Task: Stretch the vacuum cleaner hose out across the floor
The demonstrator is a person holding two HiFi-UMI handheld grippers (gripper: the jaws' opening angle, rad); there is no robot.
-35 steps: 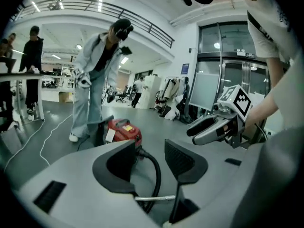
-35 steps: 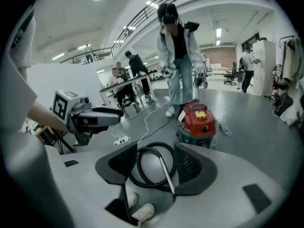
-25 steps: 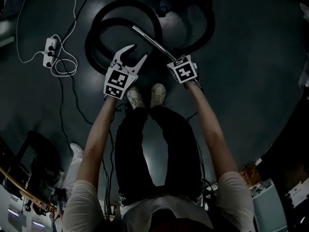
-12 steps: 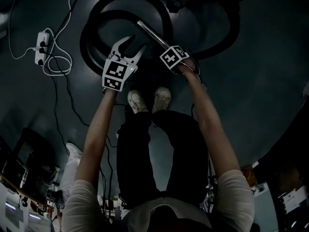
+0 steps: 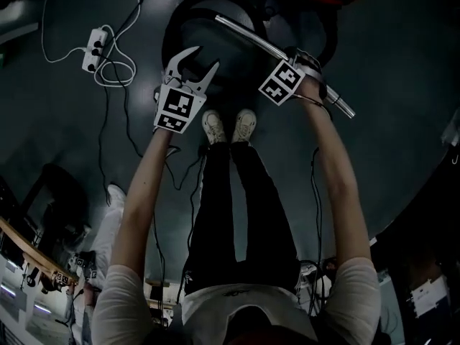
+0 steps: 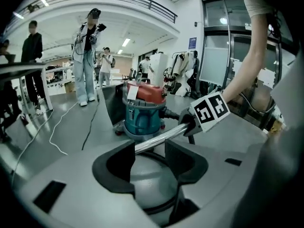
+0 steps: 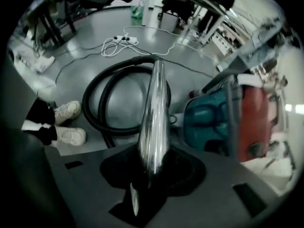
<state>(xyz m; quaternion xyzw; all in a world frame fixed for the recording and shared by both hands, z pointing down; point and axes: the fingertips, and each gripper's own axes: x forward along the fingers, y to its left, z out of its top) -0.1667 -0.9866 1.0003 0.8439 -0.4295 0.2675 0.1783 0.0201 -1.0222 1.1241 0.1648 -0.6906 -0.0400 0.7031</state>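
The person stands on the dark grey floor [image 5: 402,85], pale shoes [image 5: 214,126] side by side, both arms reaching forward and down. The right gripper [image 5: 300,54] has just been closing its jaws, and the right gripper view shows them narrow around the shiny metal tube [image 5: 248,36] of the vacuum cleaner, pads pressed to the chrome. The tube slants across in front of the feet, and one end pokes out past the gripper on the person's right side.

The left gripper [image 5: 207,56] hangs beside it with its jaws partly apart and nothing caught between them (in its own view the tube passes beyond the tips, not inside them).

The black hose [image 7: 92,103] lies curled in a wide double loop on the floor just ahead of the shoes, not stretched out at all. At the far side of the loop sits the vacuum cleaner [image 6: 142,115], a teal drum with a red top, close to the tube.

Off to the person's left a white power strip [image 5: 95,45] lies with its cable [image 5: 115,74] looped loosely beside it. A few people [image 6: 88,51] stand farther back in the hall.
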